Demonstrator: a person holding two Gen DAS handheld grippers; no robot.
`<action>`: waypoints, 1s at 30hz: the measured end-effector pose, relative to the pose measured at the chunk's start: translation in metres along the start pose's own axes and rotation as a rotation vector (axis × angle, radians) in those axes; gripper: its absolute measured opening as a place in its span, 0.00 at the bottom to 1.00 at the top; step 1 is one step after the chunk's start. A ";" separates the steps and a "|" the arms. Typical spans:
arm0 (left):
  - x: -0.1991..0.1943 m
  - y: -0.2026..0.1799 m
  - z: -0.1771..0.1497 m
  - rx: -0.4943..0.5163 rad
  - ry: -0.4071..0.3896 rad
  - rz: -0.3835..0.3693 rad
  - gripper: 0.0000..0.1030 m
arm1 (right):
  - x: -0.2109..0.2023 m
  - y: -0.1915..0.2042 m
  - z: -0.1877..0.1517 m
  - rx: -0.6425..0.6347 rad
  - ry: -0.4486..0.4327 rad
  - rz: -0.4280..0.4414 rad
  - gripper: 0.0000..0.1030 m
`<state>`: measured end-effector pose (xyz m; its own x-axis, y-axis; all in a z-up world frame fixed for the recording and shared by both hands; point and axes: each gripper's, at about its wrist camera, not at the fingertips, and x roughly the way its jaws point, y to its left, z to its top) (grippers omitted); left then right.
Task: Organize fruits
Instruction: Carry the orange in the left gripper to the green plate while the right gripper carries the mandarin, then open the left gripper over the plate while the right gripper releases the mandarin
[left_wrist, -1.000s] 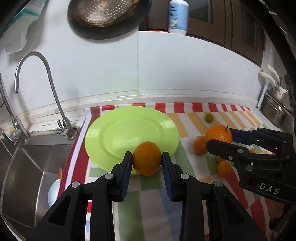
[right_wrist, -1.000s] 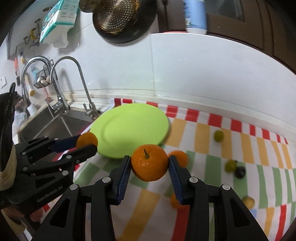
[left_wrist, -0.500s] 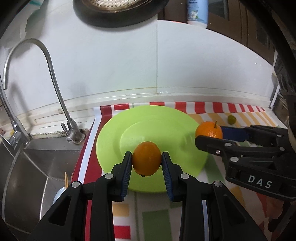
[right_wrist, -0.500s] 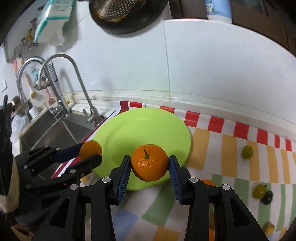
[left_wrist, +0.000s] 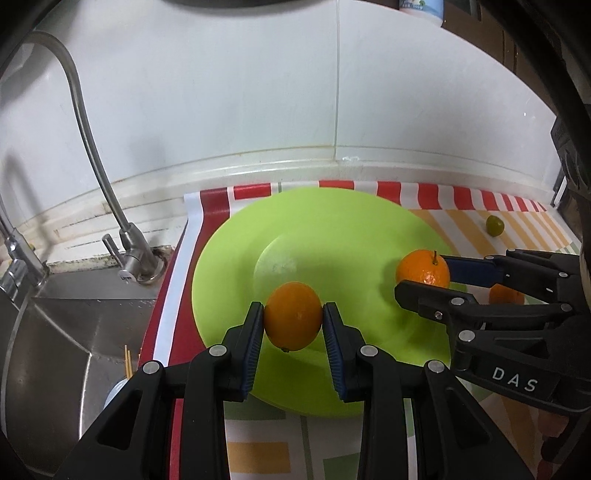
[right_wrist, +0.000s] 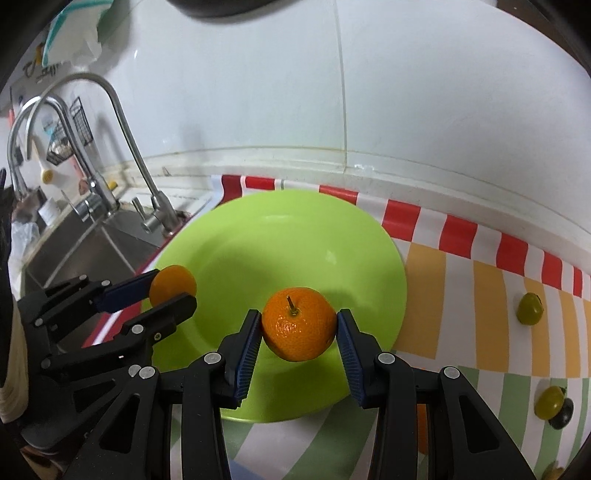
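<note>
Left claw (left_wrist: 293, 324) and right claw (right_wrist: 299, 325), both angled downward, each clamp an orange.

Both views look forward and steeply down along their own tongs, close above the counter, toward the white tiled wall (left_wrist: 258, 92). They share the green plate (left_wrist: 332, 229), the faucet (right_wrist: 122, 122) at left and each other's tongs: right tongs (left_wrist: 423, 271) enter the left view, left tongs (right_wrist: 171, 288) the right
</note>
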<state>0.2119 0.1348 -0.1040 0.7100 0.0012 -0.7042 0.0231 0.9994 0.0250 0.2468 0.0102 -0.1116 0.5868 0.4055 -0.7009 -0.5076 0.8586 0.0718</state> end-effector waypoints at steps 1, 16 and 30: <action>0.002 0.000 -0.001 0.001 0.003 0.003 0.31 | 0.003 -0.001 -0.001 0.003 0.008 0.001 0.41; -0.022 0.006 0.007 -0.031 -0.034 0.026 0.49 | -0.018 -0.001 -0.001 0.002 -0.045 0.004 0.42; -0.109 -0.017 0.005 -0.062 -0.161 0.003 0.62 | -0.105 -0.003 -0.016 -0.012 -0.171 -0.009 0.50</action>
<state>0.1374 0.1174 -0.0244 0.8137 0.0036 -0.5812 -0.0187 0.9996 -0.0201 0.1765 -0.0404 -0.0492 0.6895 0.4462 -0.5705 -0.5089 0.8589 0.0568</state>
